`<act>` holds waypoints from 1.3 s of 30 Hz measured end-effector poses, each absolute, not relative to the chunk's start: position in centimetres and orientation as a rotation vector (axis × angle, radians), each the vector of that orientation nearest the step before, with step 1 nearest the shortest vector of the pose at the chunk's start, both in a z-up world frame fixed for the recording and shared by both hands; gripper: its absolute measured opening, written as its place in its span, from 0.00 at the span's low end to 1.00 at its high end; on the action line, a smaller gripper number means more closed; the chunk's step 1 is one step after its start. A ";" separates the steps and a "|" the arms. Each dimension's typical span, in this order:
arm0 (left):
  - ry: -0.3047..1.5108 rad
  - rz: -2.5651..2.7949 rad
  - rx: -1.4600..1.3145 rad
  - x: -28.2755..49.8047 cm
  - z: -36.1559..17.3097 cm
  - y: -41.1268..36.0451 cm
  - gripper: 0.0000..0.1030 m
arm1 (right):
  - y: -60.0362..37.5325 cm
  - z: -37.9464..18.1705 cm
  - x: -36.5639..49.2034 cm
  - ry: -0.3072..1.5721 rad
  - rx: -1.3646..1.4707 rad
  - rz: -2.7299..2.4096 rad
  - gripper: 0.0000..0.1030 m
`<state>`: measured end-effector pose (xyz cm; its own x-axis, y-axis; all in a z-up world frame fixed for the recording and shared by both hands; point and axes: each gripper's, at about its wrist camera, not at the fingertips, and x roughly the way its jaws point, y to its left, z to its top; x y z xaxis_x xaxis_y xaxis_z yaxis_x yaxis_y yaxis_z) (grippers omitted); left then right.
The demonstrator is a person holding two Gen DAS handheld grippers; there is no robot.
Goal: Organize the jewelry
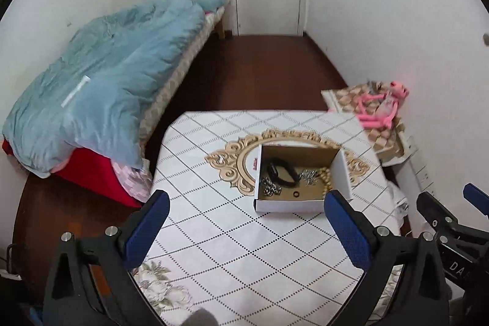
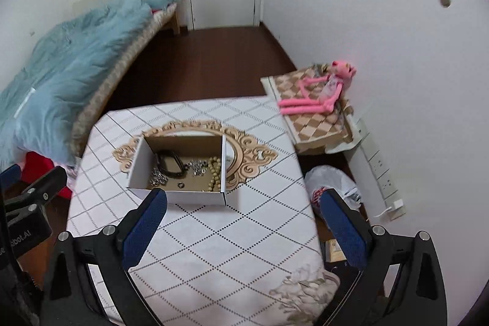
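A white cardboard box [image 1: 287, 205] stands open on the table, also in the right wrist view [image 2: 195, 199]. Inside lie a black band [image 1: 282, 173], silver chain pieces [image 1: 270, 188], a beige bead string [image 1: 325, 177] and a small dark ring [image 1: 295, 194]. The box sits on an ornate gold-framed mirror [image 1: 232, 158]. My left gripper [image 1: 246, 200] is open and empty, held above the table in front of the box. My right gripper [image 2: 243, 199] is open and empty, just right of the box's front.
The table wears a white diamond-pattern cloth [image 1: 244, 249]. A bed with a blue duvet [image 1: 107, 75] is at the left. A checkered cushion with a pink plush toy [image 2: 321, 93] sits at the right. A white plastic bag [image 2: 331, 182] and a power strip [image 2: 382, 173] lie by the wall.
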<state>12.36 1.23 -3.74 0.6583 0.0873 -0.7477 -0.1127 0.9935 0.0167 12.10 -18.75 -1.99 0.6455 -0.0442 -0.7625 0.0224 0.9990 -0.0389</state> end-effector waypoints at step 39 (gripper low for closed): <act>0.883 0.127 -0.052 10.2 2.6 1.1 1.00 | -17.9 7.5 9.2 0.805 -0.075 -0.053 1.00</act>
<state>10.16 1.05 2.62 0.6281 0.0891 -0.7731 -0.1322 0.9912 0.0067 9.20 -17.92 7.51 0.6923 -0.0761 -0.7175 0.0190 0.9960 -0.0873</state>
